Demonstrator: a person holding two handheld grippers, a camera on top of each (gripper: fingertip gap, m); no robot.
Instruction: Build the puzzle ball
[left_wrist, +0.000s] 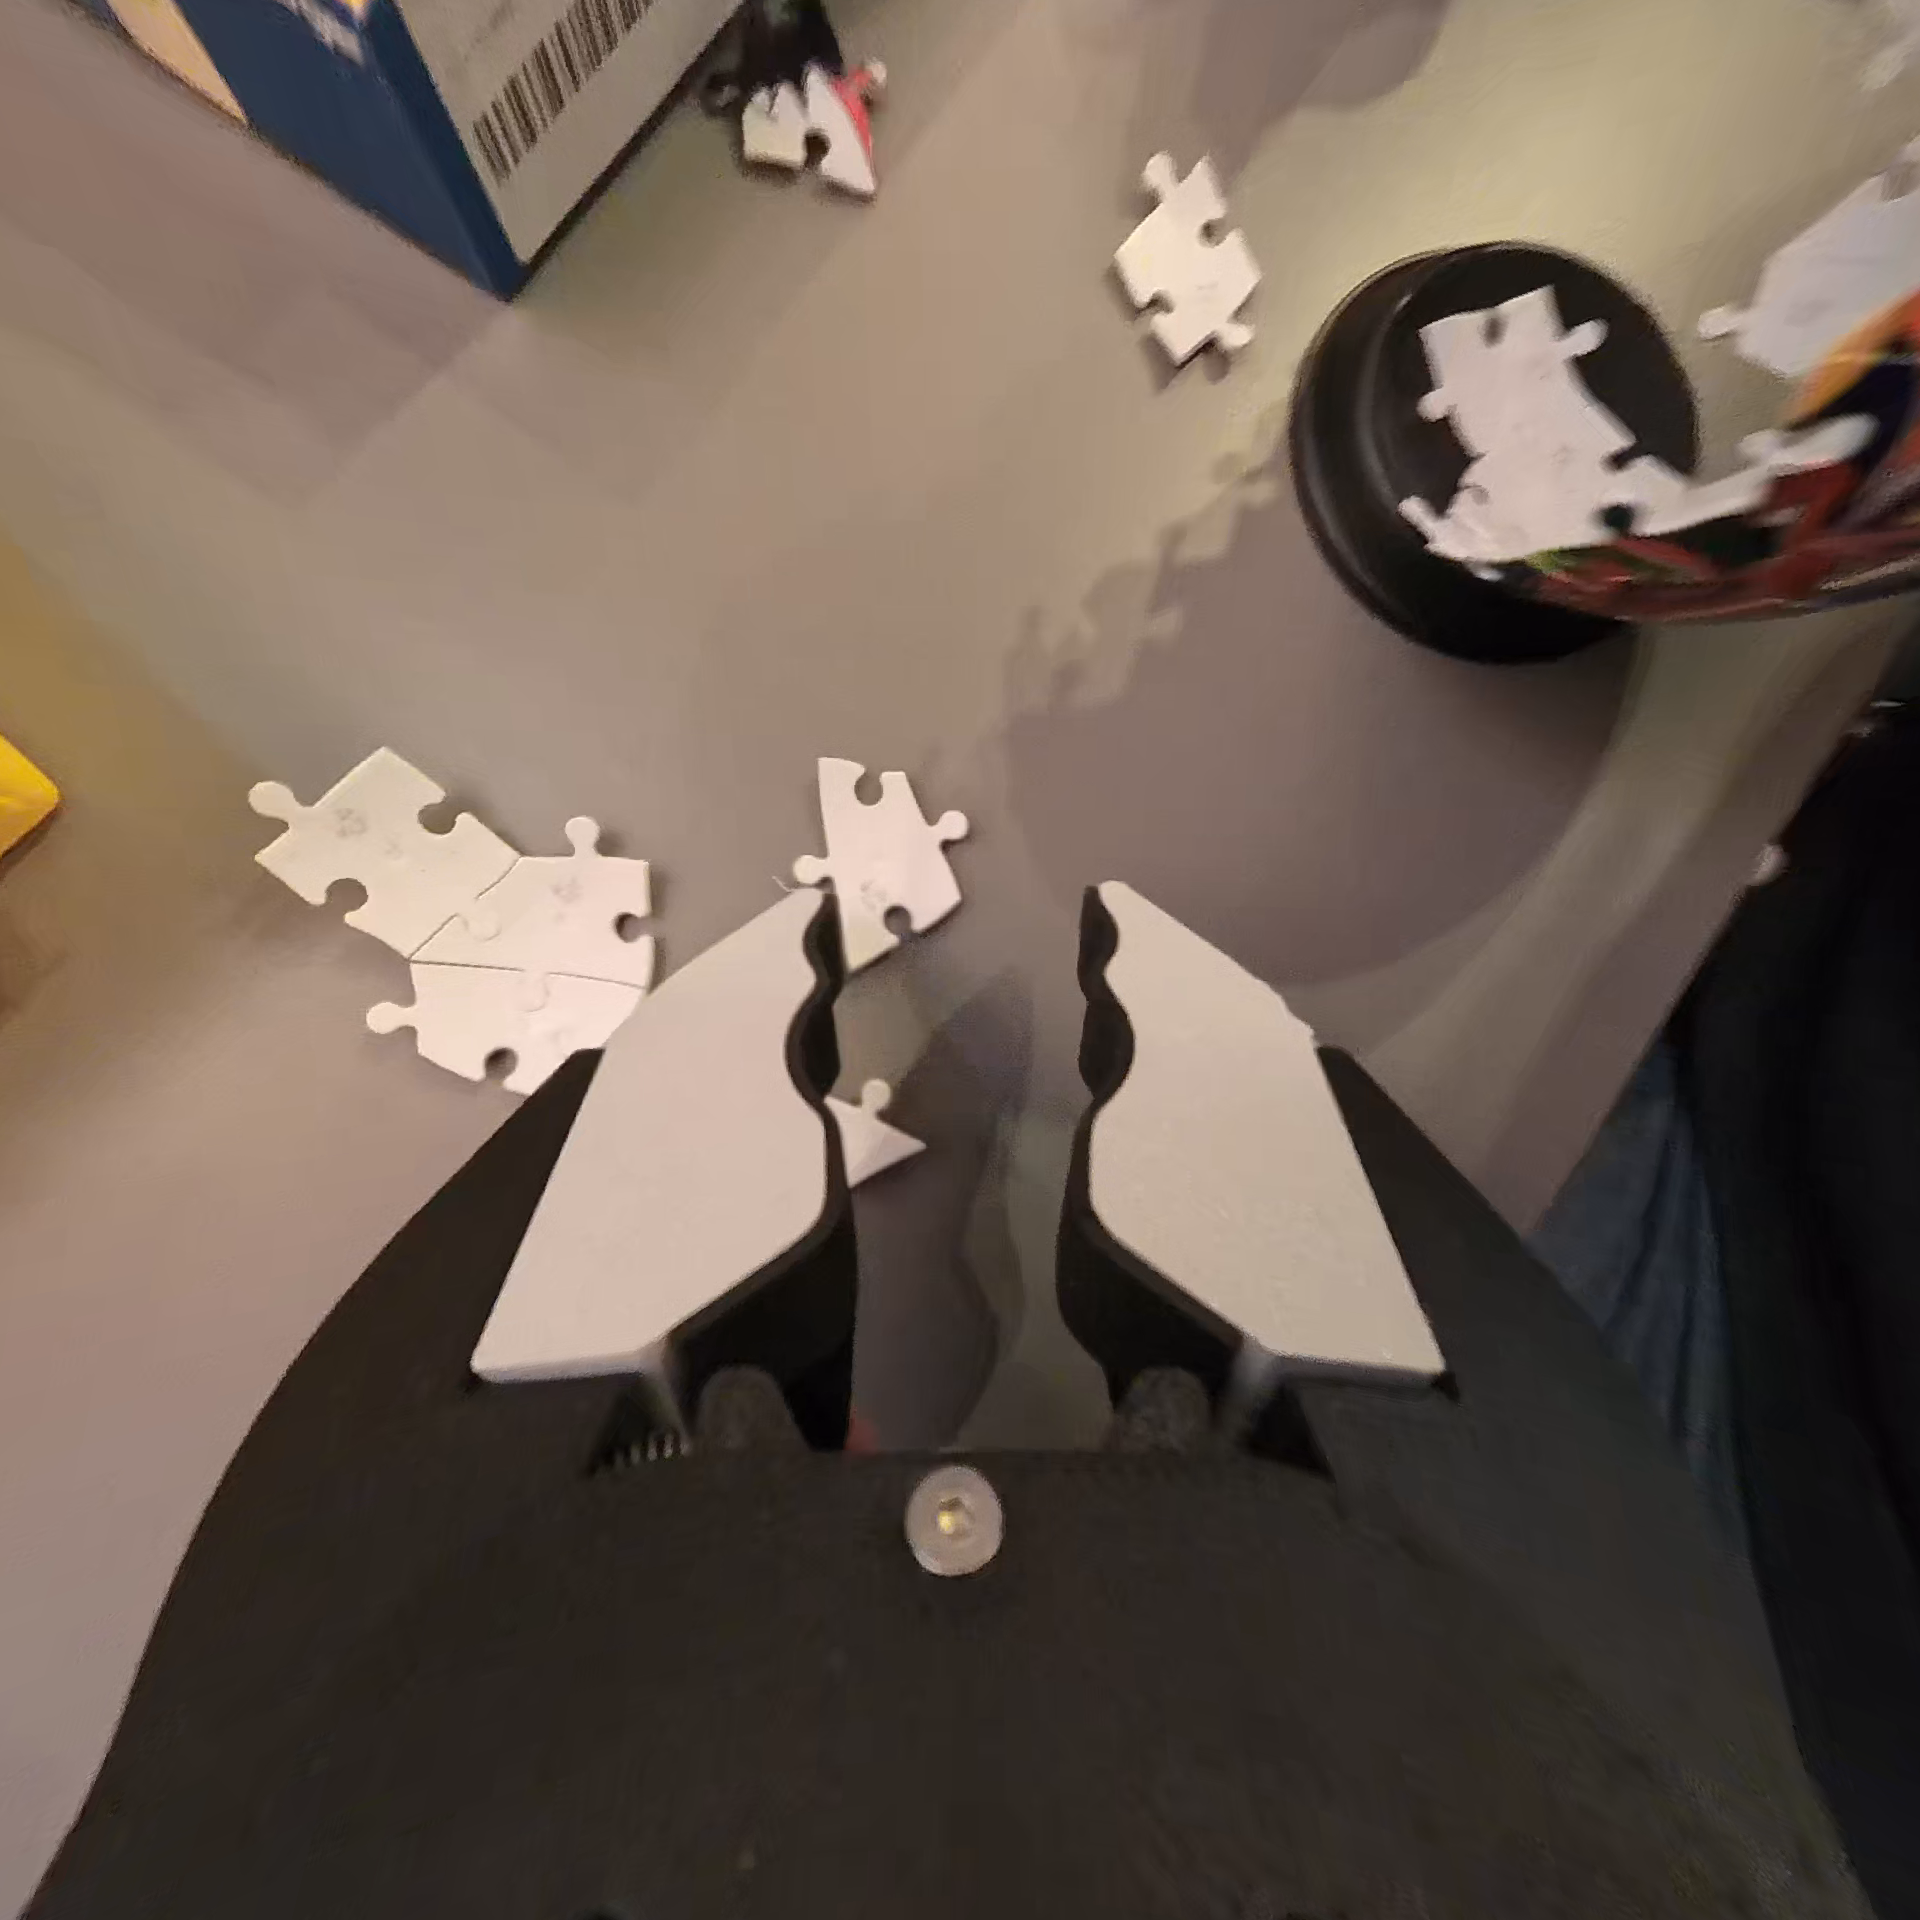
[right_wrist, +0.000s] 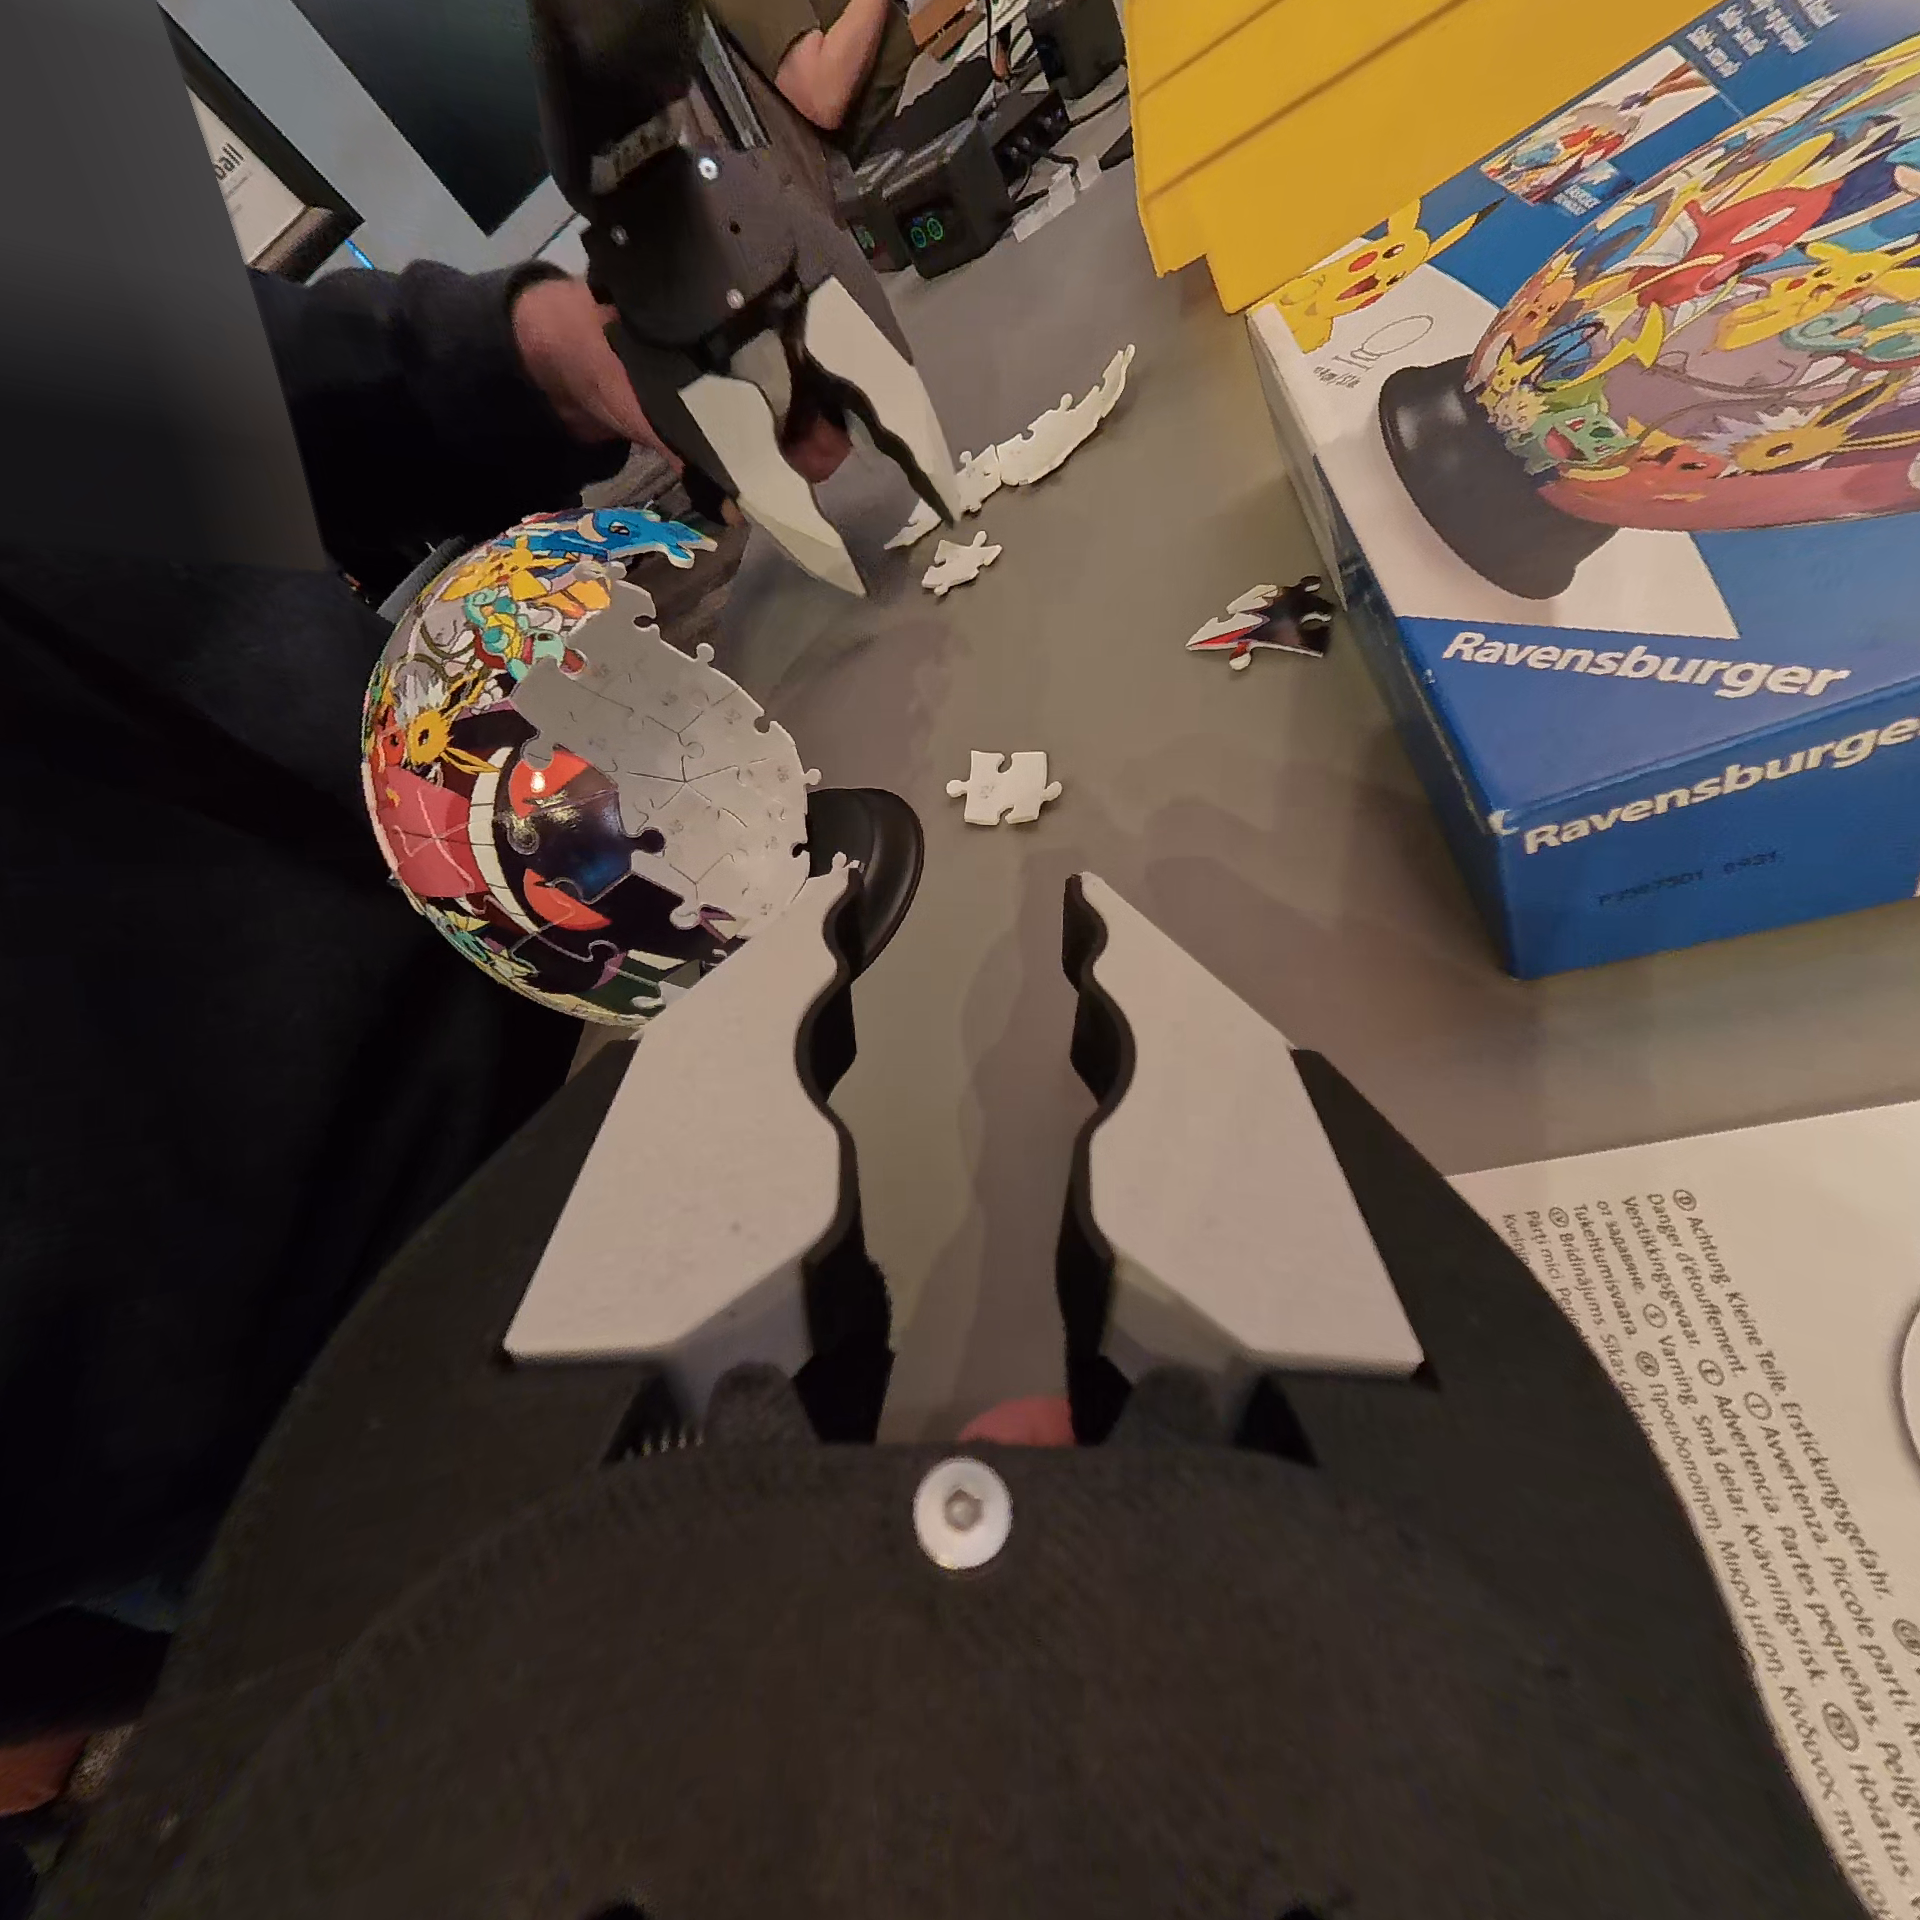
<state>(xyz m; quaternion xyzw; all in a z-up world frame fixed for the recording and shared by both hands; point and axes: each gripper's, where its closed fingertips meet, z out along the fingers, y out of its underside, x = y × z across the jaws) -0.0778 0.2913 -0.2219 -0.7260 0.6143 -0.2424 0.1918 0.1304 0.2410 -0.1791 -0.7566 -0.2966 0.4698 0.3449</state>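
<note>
Both pairs of jaws are spread and grip nothing. The left gripper (left_wrist: 951, 904) hangs over loose white puzzle pieces (left_wrist: 457, 914) lying face down on the grey bench (left_wrist: 623, 540). Just left of the right gripper (right_wrist: 961, 883), the half-built puzzle ball (right_wrist: 551, 769) leans against its black stand (right_wrist: 878, 842), near the bench's front edge; the blue box (right_wrist: 1662, 810) sits farther right.

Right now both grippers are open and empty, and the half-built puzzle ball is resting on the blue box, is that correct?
Not quite: the puzzle ball is not on the blue box. The right wrist view shows it leaning against the black stand at the table's near edge, well apart from the box. The rest holds: the left gripper and right gripper are both open and empty.
</note>
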